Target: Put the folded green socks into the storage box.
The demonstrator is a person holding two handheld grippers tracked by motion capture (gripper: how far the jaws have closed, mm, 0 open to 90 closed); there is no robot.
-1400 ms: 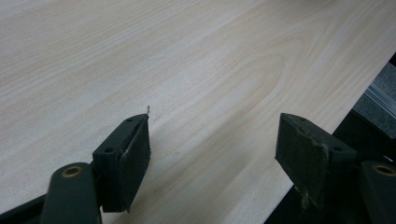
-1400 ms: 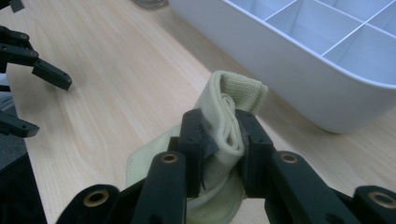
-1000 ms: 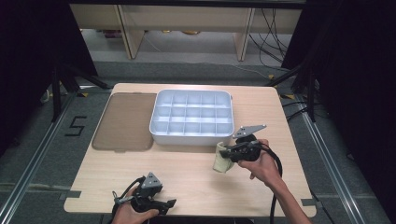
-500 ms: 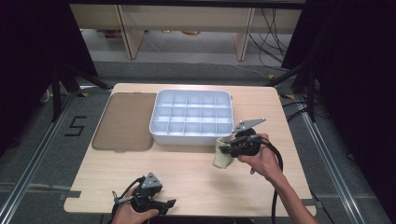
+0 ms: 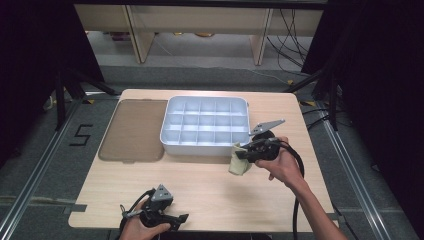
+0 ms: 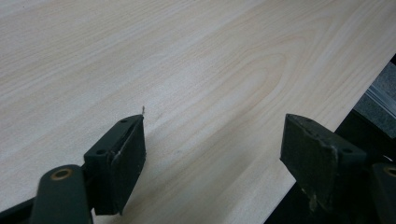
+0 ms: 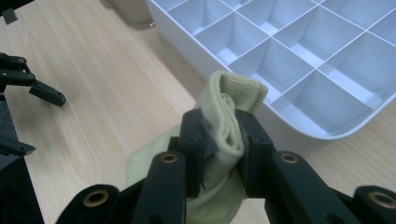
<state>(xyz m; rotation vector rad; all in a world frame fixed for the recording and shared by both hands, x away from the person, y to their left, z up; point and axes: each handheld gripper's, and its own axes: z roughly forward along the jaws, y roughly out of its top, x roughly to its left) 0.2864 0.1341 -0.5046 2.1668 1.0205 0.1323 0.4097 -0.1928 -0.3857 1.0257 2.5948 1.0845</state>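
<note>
My right gripper (image 5: 243,151) is shut on a folded pale yellow cloth (image 5: 239,161), which hangs just off the front right corner of the white compartment tray (image 5: 172,145). In the right gripper view the right gripper (image 7: 220,134) has both pads pressed on the cloth (image 7: 233,98), whose folded top sticks up beside the tray's rim (image 7: 196,53). My left gripper (image 5: 175,218) rests at the table's front edge with its jaws wide apart. In the left gripper view the left gripper (image 6: 212,147) has bare wood between the jaws.
A brown translucent lid (image 5: 134,131) lies flat to the left of the tray. The tray's compartments hold nothing. A black cable (image 5: 298,185) trails from the right gripper along the forearm. The left gripper (image 7: 28,86) shows far off in the right gripper view.
The right gripper and its cloth have shifted slightly towards the tray's corner. The left gripper has stayed where it was.
</note>
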